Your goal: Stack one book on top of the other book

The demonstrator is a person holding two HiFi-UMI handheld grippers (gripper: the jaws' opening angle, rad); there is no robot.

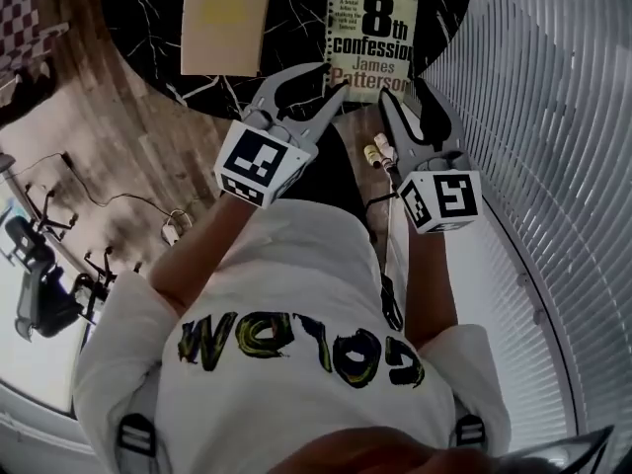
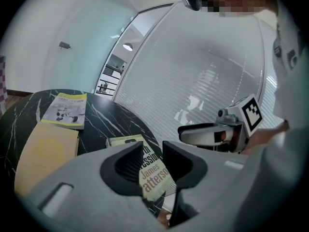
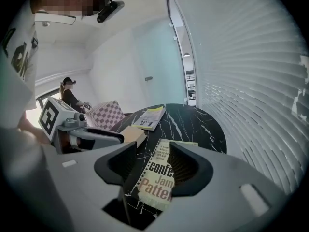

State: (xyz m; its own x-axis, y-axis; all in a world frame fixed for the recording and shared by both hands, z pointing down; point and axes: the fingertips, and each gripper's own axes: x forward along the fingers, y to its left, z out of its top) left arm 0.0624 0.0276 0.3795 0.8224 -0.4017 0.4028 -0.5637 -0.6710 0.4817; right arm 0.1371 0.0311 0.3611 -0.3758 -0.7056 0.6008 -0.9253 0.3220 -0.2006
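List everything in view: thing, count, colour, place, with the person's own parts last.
table: 1, black with white veins, ahead of the person.
paperback: 1, cream, table's near edge.
plain book: 1, tan, on the table, left of the paperback, apart.
booklet: 1, yellow and white, table's far side.
checkered seat: 1, pink and white, beyond the table.
slatted wall: 1, white, right side.
floor: 1, brown wood, left of the table.
bystander: 1, dark clothes, far background.
shirt: 1, white, on the person.
marker cubes: 2, black and white, one per tongs.
left tongs: 1, grey, open, empty, aimed at the paperback.
right tongs: 1, grey, open, empty, aimed at the paperback.
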